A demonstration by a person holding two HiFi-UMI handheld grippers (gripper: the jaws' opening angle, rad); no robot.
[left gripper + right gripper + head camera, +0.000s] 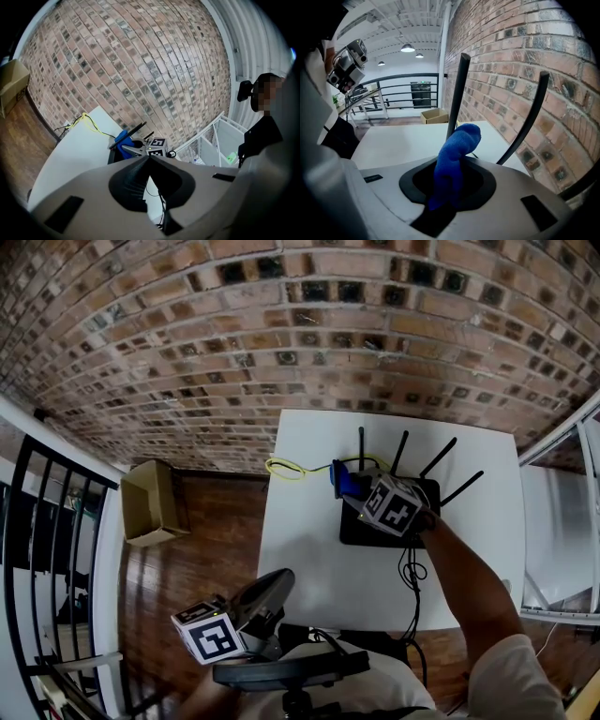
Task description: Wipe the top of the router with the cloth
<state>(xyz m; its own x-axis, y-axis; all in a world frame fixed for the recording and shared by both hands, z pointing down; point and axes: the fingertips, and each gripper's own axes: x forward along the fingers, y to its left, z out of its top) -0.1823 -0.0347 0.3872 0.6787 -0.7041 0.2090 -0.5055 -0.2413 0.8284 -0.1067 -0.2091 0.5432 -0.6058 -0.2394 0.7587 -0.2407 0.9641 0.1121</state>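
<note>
A black router with several upright antennas lies at the back of the white table, close to the brick wall. My right gripper is over the router's left end, shut on a blue cloth. In the right gripper view the cloth sticks up out of the gripper, with two antennas right behind it. My left gripper hangs off the table's front edge near my body, shut on nothing. In the left gripper view that gripper points toward the router and cloth.
A yellow cable lies coiled left of the router, and a black cable runs off the front edge. A cardboard box sits on the wooden floor to the left, beside a black railing. A white rack stands to the right.
</note>
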